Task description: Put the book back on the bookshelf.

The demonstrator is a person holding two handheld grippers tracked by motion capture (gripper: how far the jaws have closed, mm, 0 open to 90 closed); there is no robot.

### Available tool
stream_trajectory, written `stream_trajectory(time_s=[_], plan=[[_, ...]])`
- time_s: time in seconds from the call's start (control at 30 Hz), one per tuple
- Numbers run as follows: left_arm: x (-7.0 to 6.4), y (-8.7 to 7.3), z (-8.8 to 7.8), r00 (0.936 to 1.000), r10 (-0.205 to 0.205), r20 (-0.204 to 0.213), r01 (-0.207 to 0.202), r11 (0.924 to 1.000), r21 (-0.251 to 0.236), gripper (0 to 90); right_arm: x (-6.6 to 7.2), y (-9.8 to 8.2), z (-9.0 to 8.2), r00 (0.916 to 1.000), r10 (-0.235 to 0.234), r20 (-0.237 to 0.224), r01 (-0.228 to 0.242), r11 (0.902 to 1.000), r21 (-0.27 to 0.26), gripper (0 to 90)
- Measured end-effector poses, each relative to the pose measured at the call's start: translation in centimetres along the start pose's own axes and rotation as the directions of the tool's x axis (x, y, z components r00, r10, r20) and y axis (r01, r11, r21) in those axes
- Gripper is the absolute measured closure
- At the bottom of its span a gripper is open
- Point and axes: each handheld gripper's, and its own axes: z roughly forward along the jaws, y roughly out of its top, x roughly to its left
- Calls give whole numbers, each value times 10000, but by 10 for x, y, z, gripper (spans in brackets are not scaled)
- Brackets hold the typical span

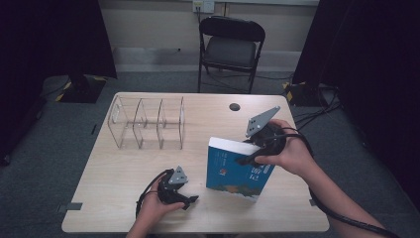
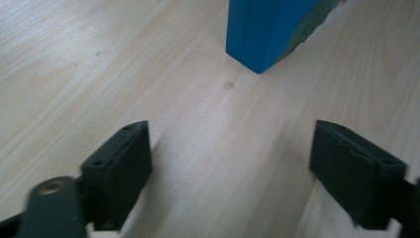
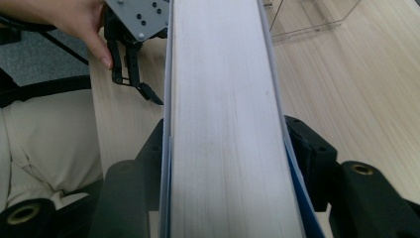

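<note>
Book (image 1: 237, 171): a blue paperback is stood on edge on the wooden table (image 1: 124, 173), right of the clear acrylic organizer (image 1: 147, 123); its cover print is too small to be read.
Right gripper (image 1: 250, 151): the book's top edge is straddled by the jaws; whether the pads press on the covers cannot be told. In the right gripper view the book's lower part is cut off.
Left gripper (image 1: 190, 200): held near the table's front edge, left of the book and apart from it; jaws spread, nothing between them.
Left hand (image 1: 151, 210): partly cut off by the frame.
</note>
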Motion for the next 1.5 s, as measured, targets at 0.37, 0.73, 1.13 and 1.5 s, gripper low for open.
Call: stream_trajectory(time_s=[0.37, 0.73, 1.13, 1.5], plan=[[4, 17, -12, 9981, -67, 619, 73, 9999, -101, 163, -1, -2, 0, 9999, 75, 124, -77, 9998, 165, 376], [11, 42, -27, 9956, 519, 783, -591, 9940, 923, 178, 0, -4, 0, 9994, 158, 300, -166, 9995, 258, 311], [14, 71, -40, 9879, 1006, 1182, -1232, 9713, 2033, 192, 0, -5, 1, 9995, 132, 276, -141, 9994, 317, 281], [13, 104, -49, 9771, 1598, 1409, -1923, 9461, 2605, 208, 0, -4, 1, 9994, 193, 282, -206, 9988, 446, 265]])
